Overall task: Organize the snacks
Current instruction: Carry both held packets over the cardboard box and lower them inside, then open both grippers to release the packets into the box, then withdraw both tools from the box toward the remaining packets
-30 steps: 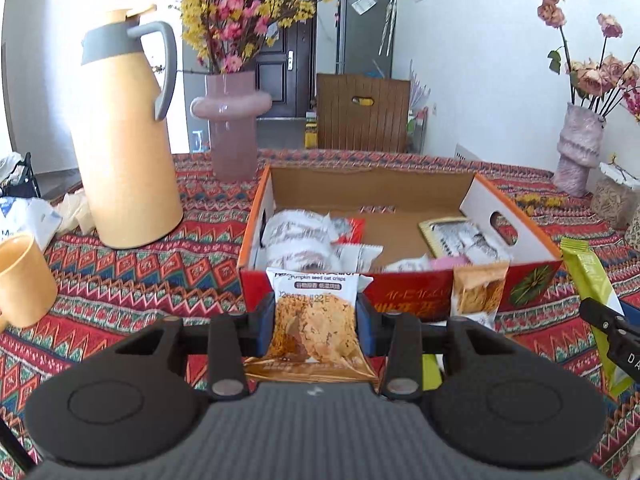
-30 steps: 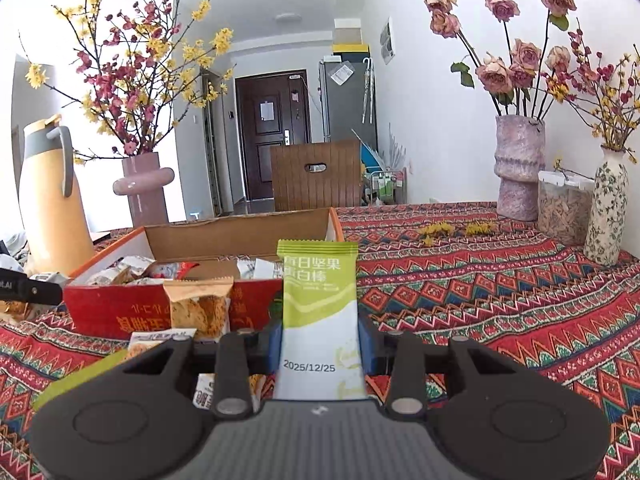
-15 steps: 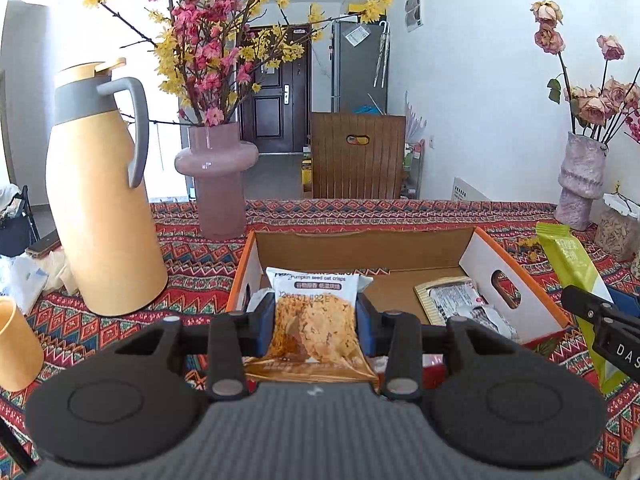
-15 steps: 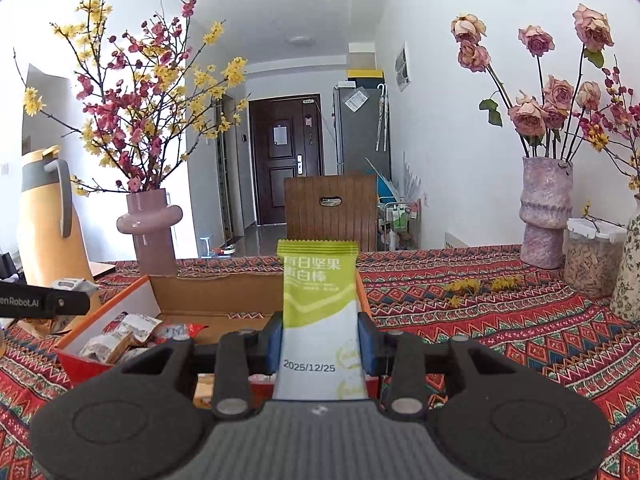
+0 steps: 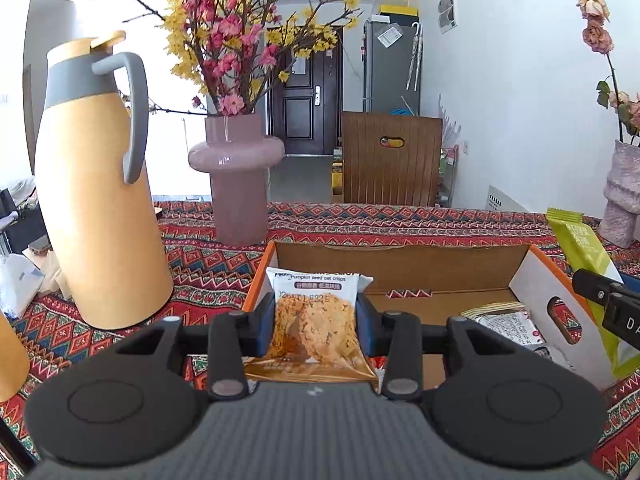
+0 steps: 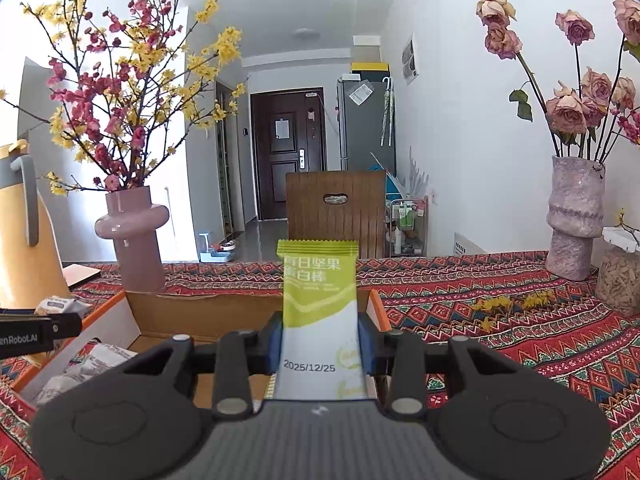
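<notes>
Hovering over the open box [image 5: 400, 256], both packets have been raised: oat crisps [image 5: 314, 320] clamped by left gripper [image 5: 316, 320] fingers, green bar [image 6: 320, 312] by right gripper [image 6: 320, 344]; release is pending.

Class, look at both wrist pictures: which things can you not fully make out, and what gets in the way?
- Box floor, left wrist view: the crisp packet and left gripper cover its near part.
- Green bar, right wrist view: its bottom end is behind the right gripper.
- Cup, left wrist view: cut off by the edge.

Crisp packet [image 5: 314, 320] reads "Pumpkin seed oat crisps"; green bar [image 6: 319, 320] "2025/12/25".
</notes>
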Tool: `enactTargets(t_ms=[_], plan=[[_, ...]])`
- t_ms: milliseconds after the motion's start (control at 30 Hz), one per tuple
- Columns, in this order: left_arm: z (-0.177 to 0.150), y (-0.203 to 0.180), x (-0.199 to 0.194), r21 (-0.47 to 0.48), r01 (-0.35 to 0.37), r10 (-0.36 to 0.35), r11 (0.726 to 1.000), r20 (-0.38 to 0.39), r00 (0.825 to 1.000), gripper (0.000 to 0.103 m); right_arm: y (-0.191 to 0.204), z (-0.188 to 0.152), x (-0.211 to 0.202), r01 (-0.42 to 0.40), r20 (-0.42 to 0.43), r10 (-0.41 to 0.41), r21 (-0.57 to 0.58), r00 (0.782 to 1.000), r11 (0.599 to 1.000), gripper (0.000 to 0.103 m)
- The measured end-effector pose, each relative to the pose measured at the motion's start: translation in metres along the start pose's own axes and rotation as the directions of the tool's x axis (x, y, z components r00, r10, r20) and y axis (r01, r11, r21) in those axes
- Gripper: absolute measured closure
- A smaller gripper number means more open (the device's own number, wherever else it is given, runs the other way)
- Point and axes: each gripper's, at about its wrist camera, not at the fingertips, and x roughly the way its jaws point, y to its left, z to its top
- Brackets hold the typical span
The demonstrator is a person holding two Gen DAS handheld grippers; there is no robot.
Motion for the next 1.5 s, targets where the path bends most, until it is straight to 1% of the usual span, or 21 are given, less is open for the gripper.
enactTargets(t_ms=[133,333,433,467,500,533,567,600,633,700,767,800,967,1100,1300,1433,1500], plan=[[-0.007,0.002,0.012,-0.002,-0.010,0.010,1.000,-0.012,1.000,0.062,-0.007,-0.010,0.011,-0.001,-0.030,0.002,0.022,1.000,1.000,0.067],[-0.016,0.002,0.018,-0.003,0.000,0.000,1.000,-0.006,1.000,0.062,-0.008,-0.018,0.016,-0.008,-0.050,0.009,0.026,0.999,1.000,0.066],[-0.017,0.004,0.016,-0.011,0.008,-0.008,1.000,0.008,1.000,0.058,-0.009,-0.019,0.015,-0.010,-0.043,0.011,0.031,0.999,0.999,0.063],[-0.018,0.003,0.015,-0.012,0.008,-0.007,1.000,0.017,1.000,0.053,-0.010,-0.019,0.015,-0.011,-0.039,0.012,0.034,0.999,0.999,0.055],[-0.018,0.004,0.013,-0.016,0.008,-0.008,1.000,0.026,1.000,0.044,-0.011,-0.019,0.014,-0.012,-0.036,0.013,0.043,0.999,0.999,0.048],[-0.018,0.005,0.011,-0.023,0.009,-0.008,1.000,0.040,0.999,0.039,-0.013,-0.019,0.013,-0.011,-0.029,0.013,0.051,0.999,0.999,0.030],[-0.018,0.006,0.009,-0.029,0.007,-0.005,1.000,0.054,0.999,0.028,-0.014,-0.019,0.011,-0.009,-0.022,0.010,0.056,1.000,0.998,0.014],[-0.018,0.007,0.007,-0.034,0.002,0.000,0.999,0.066,0.998,0.018,-0.016,-0.019,0.009,-0.009,-0.010,0.010,0.061,1.000,0.998,0.008],[-0.018,0.008,0.003,-0.041,0.000,0.003,0.999,0.079,0.997,0.014,-0.017,-0.019,0.007,-0.015,0.002,0.015,0.068,1.000,0.998,0.001],[-0.018,0.010,0.000,-0.052,0.001,0.004,0.999,0.099,0.995,0.000,-0.017,-0.018,0.005,-0.019,0.015,0.017,0.075,1.000,0.997,0.000],[-0.018,0.010,-0.003,-0.055,0.002,0.005,0.998,0.113,0.994,0.000,-0.017,-0.018,0.004,-0.013,0.020,0.012,0.071,1.000,0.997,0.000],[-0.018,0.010,-0.002,-0.055,0.008,-0.001,0.998,0.113,0.994,0.000,-0.016,-0.018,0.004,-0.012,0.021,0.011,0.070,1.000,0.997,0.000],[-0.016,0.008,0.000,-0.056,-0.014,0.019,0.998,0.105,0.994,0.000,-0.014,-0.017,0.000,-0.012,0.032,0.010,0.065,0.999,0.998,0.000],[-0.012,0.009,-0.007,-0.066,-0.015,0.022,0.998,0.106,0.994,0.000,-0.014,-0.013,-0.008,-0.001,0.052,-0.002,0.063,0.999,0.998,0.000],[-0.005,0.015,-0.035,-0.074,0.011,-0.003,0.997,0.107,0.994,0.000,-0.005,0.003,-0.044,-0.004,0.104,0.000,0.032,0.995,0.999,0.000],[-0.005,0.021,-0.054,-0.074,0.028,-0.021,0.997,0.096,0.995,0.000,-0.002,0.007,-0.069,-0.009,0.111,0.008,0.016,0.994,1.000,0.000],[-0.008,0.023,-0.061,-0.066,0.041,-0.035,0.997,0.087,0.996,0.000,-0.002,0.004,-0.080,-0.029,0.104,0.026,0.022,0.994,0.999,0.000]])
